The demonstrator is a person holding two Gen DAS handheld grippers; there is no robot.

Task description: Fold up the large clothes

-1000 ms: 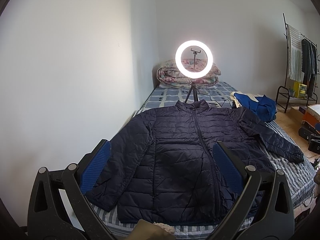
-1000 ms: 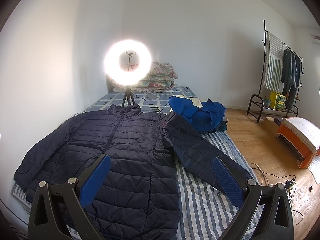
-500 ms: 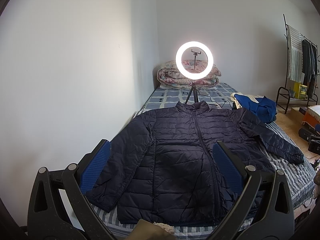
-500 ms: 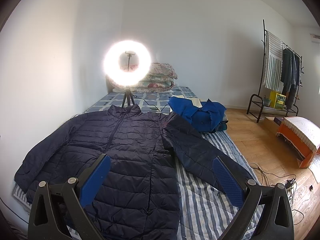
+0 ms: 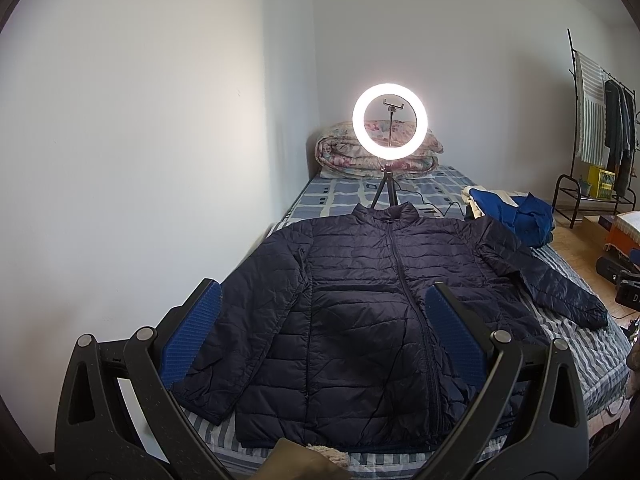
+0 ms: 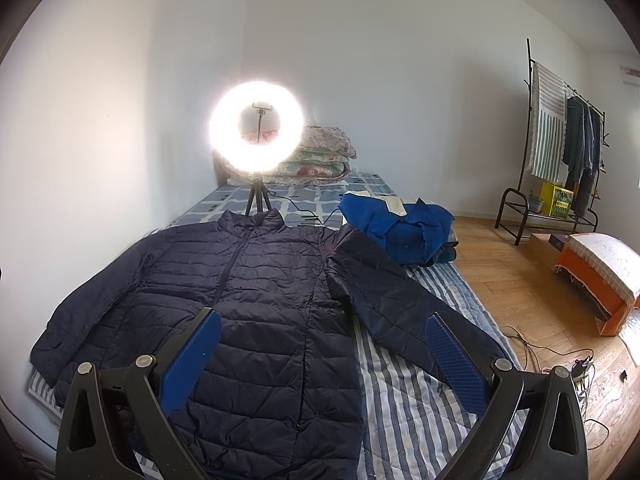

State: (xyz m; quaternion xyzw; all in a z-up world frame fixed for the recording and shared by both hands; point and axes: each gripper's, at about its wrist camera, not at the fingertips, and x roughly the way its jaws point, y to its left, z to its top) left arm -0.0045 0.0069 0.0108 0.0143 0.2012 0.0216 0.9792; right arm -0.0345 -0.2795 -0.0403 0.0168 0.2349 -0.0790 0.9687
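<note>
A dark navy quilted puffer jacket [image 5: 360, 304] lies flat and zipped on the striped bed, collar away from me, both sleeves spread out. It also shows in the right wrist view [image 6: 248, 304], with its right sleeve [image 6: 400, 304] angled toward the bed's edge. My left gripper [image 5: 324, 332] is open and empty, held above the jacket's lower half. My right gripper [image 6: 324, 360] is open and empty, above the hem and the right sleeve. Neither touches the jacket.
A lit ring light on a tripod [image 5: 390, 128] stands on the bed behind the collar, with folded quilts [image 5: 376, 152] behind it. A blue garment pile [image 6: 400, 228] lies at the bed's right. A clothes rack [image 6: 560, 152], an orange box [image 6: 600, 272] and cables are on the wooden floor.
Both views have dropped very slightly toward the jacket. The jacket and both open grippers are otherwise unchanged.
</note>
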